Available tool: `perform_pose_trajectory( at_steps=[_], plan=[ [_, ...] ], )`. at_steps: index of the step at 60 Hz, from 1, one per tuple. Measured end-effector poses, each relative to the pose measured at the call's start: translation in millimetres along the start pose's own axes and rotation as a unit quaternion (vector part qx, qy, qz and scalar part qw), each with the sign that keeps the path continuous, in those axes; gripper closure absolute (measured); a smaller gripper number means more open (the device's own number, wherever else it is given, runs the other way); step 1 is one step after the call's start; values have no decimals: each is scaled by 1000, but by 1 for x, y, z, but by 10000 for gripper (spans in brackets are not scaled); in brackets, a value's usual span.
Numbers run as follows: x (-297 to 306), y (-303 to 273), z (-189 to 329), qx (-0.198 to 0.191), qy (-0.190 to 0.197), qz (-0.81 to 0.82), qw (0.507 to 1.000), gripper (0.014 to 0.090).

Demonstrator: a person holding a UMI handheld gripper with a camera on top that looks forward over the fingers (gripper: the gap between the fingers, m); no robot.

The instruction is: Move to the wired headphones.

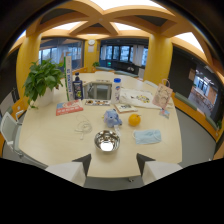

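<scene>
I see the tool [112,167] with its fingers apart and nothing between them, held above the near edge of the worktop [50,140]. The wired headphones [83,127], a thin white cord, lie beyond the fingers and left of centre. A metal bowl [107,141] sits just ahead of the tool, nearer than the cord and to its right. Behind the bowl I note a blue plush toy [112,119], an orange [134,120] and a face mask [148,136]. A potted plant [42,81] stands far left.
</scene>
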Motion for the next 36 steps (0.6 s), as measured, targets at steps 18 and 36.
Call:
perform_pose_trajectory(
  at_steps=[18, 36],
  plan=[
    [-63, 14, -18, -6, 26, -4, 1000, 187],
    [-140, 8, -4, -9, 13, -2, 1000, 184]
  ],
)
